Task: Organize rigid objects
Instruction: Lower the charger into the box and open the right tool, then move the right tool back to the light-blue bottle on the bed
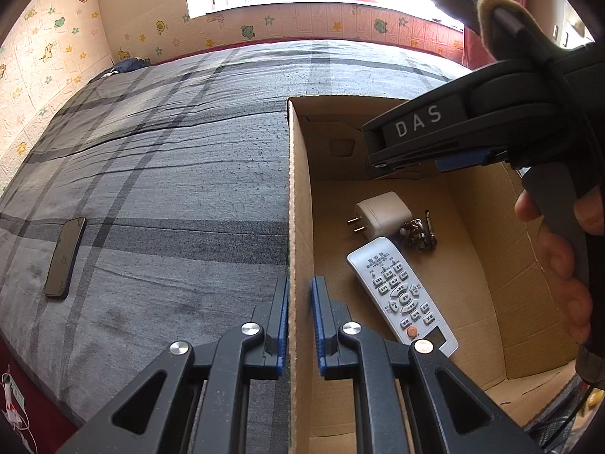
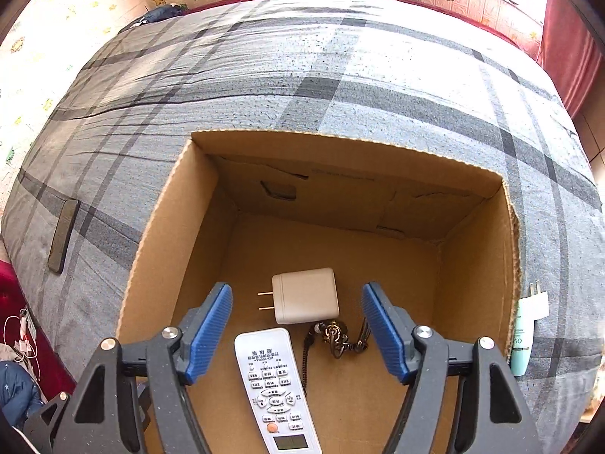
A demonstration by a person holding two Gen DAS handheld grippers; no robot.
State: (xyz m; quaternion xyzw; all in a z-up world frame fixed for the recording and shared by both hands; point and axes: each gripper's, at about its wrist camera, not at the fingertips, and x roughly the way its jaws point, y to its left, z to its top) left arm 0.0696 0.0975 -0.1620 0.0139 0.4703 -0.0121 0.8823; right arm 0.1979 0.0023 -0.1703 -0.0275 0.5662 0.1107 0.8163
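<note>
An open cardboard box (image 2: 159, 265) stands on a grey plaid bed. On its floor lie a white plug charger (image 2: 306, 295), a white remote (image 2: 272, 382) and a dark bunch of keys (image 2: 334, 335). My right gripper (image 2: 297, 302) hangs open above these three, nothing between its blue pads (image 2: 210, 333). My left gripper (image 1: 300, 317) is shut on the box's left wall (image 1: 298, 189), one pad on each side of the cardboard. The left wrist view also shows the charger (image 1: 383, 213), the remote (image 1: 401, 295) and the keys (image 1: 418, 234).
A black phone (image 1: 64, 257) lies flat on the bed left of the box. Outside the box's right wall lie a pale green tube (image 2: 523, 336) and a white plug (image 2: 537, 300). A person's hand (image 1: 559, 265) holds the right gripper's handle over the box.
</note>
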